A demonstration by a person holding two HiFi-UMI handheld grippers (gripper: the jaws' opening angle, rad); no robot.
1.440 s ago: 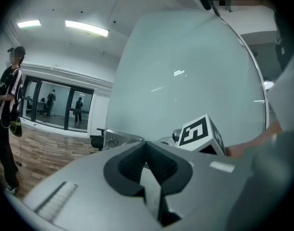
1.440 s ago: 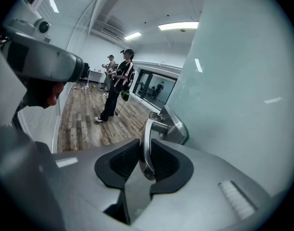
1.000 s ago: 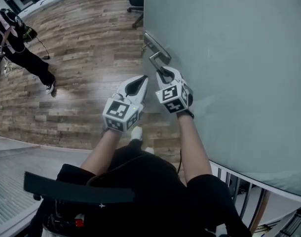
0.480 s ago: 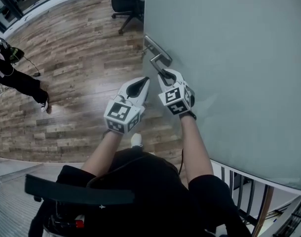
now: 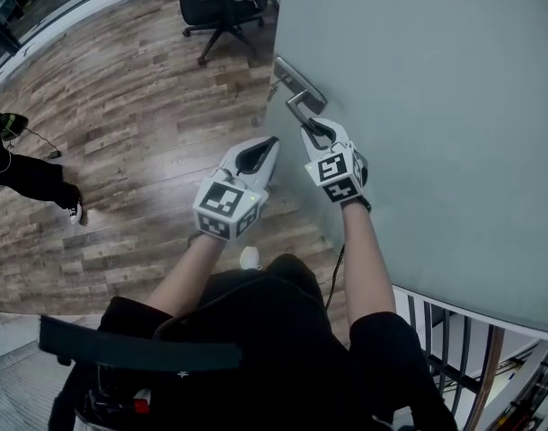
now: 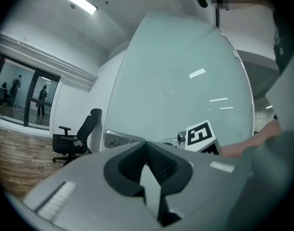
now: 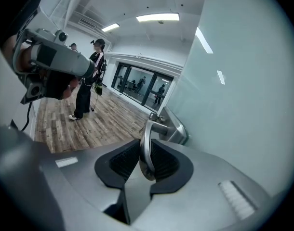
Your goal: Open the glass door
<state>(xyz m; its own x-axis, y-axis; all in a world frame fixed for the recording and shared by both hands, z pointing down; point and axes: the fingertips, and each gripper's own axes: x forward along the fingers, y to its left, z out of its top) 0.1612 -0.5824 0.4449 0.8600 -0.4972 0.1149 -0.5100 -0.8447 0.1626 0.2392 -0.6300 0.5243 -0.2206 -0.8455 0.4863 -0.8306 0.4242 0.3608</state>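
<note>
Nothing in the way of words, numbers or brand names can be read. The only signs are black-and-white square markers, one on the cube of the left gripper [image 5: 267, 144] and one on the cube of the right gripper [image 5: 308, 127]; they are blocky patterns, not letters. A pale label [image 7: 66, 161] on the near body of the right gripper is too blurred to read.
</note>
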